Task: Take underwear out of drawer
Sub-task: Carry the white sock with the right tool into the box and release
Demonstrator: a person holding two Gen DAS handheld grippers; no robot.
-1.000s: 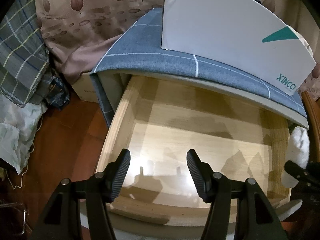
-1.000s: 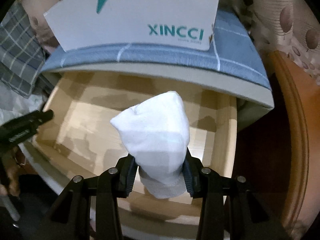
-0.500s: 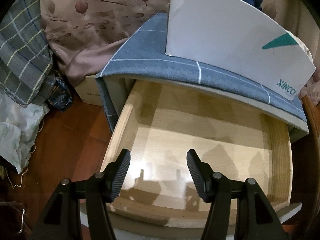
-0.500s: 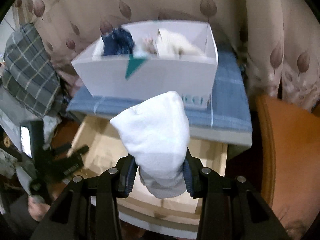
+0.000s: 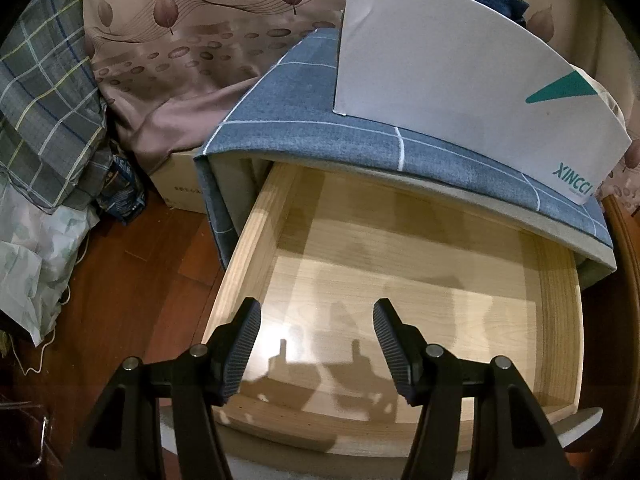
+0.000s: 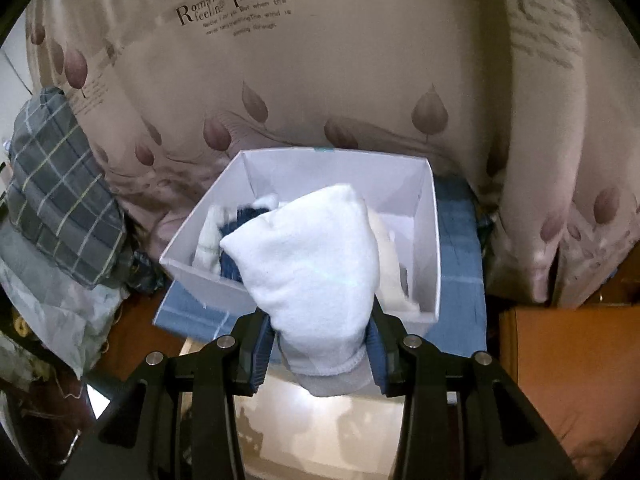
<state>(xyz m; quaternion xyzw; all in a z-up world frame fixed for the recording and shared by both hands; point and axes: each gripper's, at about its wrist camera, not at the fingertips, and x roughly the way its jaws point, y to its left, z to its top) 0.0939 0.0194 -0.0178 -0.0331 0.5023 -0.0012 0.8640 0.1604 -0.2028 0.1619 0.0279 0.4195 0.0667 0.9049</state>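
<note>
My right gripper [image 6: 320, 344] is shut on a folded white underwear [image 6: 316, 272] and holds it in the air in front of a white cardboard box [image 6: 430, 240]. That box stands on a blue-covered cabinet [image 6: 456, 280] and holds white and dark blue garments. The pale wooden drawer [image 5: 260, 240] stands pulled out under the cabinet top [image 5: 304, 120], and its floor is bare. My left gripper [image 5: 316, 344] hangs open over the drawer's front part with nothing between its fingers. The white box [image 5: 460, 92] also shows in the left wrist view.
A leaf-print curtain [image 6: 320, 80] hangs behind the cabinet. Plaid cloth [image 5: 44, 120] and plastic bags [image 5: 32, 256] are piled on the left of the red-brown floor [image 5: 132, 280]. A cardboard carton [image 5: 180, 184] stands left of the cabinet. Orange-brown furniture [image 6: 560, 368] stands on the right.
My right gripper has risen out of the drawer with the white underwear, up to the level of the white box. It has left the left wrist view. The left gripper kept still.
</note>
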